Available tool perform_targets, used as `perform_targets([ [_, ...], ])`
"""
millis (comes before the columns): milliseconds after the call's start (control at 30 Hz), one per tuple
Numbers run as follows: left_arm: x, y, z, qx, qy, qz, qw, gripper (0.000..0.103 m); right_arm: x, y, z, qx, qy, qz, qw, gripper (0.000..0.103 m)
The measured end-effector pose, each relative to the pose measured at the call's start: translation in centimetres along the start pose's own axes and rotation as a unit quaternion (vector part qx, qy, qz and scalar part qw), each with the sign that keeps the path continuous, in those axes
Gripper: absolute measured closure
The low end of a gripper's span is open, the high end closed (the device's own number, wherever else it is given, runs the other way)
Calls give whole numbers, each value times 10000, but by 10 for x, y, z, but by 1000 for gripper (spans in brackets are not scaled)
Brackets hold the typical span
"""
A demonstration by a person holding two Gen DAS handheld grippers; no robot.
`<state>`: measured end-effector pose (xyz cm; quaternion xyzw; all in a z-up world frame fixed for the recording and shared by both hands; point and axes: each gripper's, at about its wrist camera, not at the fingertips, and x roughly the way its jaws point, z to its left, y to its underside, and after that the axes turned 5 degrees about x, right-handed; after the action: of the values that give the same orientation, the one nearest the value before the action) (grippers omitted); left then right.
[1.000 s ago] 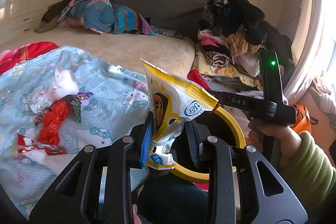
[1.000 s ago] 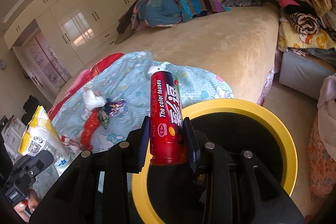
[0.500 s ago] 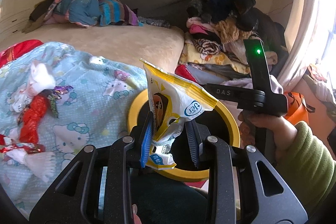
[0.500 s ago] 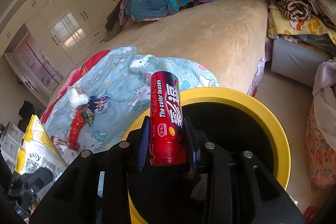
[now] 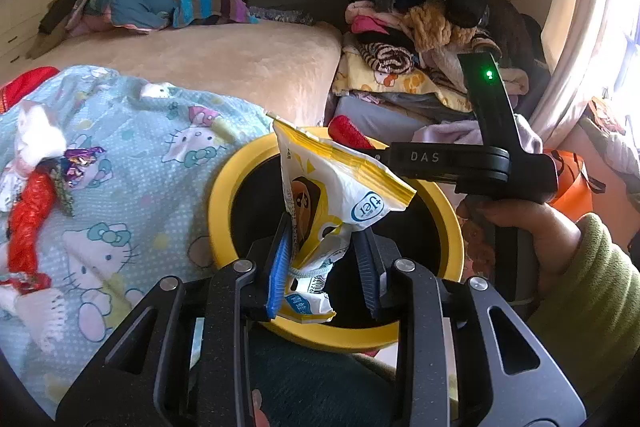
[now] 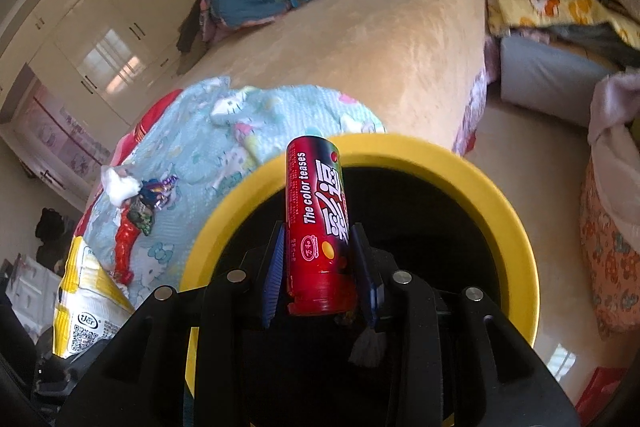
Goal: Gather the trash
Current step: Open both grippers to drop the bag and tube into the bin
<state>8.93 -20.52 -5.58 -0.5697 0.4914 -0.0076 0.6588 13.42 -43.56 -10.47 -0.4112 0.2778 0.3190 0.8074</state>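
A: What does the left gripper (image 5: 324, 259) hold?

B: Its jaws are not closed fully, but they hold a yellow-and-white snack bag (image 5: 332, 203) between them. The left pad presses the bag; at the right pad I cannot tell if it touches. The bag stands up above the opening of the yellow bin (image 5: 224, 195), which has a black inside.

A: And the right gripper (image 6: 320, 267)?

B: It is pinching a red candy tube (image 6: 318, 223) with the words "The color teases". The tube stands nearly upright, and both pads press its lower part. Behind it is the same yellow bin (image 6: 500, 211), whose rim fills the view from 9 o'clock over 12 to 3 o'clock.

A: Where is the rest of the trash?

B: In the left wrist view it lies at 9 o'clock, on the light blue blanket (image 5: 132, 163) with cat figures: a white crumpled tissue (image 5: 38, 139), a red crinkled wrapper (image 5: 28, 223) just under it, and a small shiny candy wrapper (image 5: 78, 157) beside them. They lie close together, and some are touching.

A: Is the right hand (image 5: 532, 231) visible?

B: Yes, at 3 o'clock in the left wrist view, around a black handle with a green light.

A: Anything more?

B: A pile of clothes (image 5: 424, 11) at 1 o'clock, beside the beige bed (image 5: 240, 59).
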Motion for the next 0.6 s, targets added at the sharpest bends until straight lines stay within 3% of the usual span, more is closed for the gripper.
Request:
perform_targets([
  [33, 2, 0, -1, -23, -26, -2, 10000, 77, 1, 0, -4, 101, 3, 29, 9999, 61],
  [67, 4, 1, -1, -84, -26, 3, 10000, 64, 2, 0, -8, 178, 10, 64, 9998, 57],
  [100, 5, 3, 0, -170, 16, -11, 9999, 42, 2, 0, -10, 215, 23, 67, 9997, 51],
  [267, -6, 3, -1, -151, -154, -216, 9995, 14, -6, -2, -14, 340, 70, -127, 9993, 37],
  [600, -37, 1, 18, -382, -595, -604, 9957, 12, -28, -8, 19, -23, -203, -547, 9983, 33],
])
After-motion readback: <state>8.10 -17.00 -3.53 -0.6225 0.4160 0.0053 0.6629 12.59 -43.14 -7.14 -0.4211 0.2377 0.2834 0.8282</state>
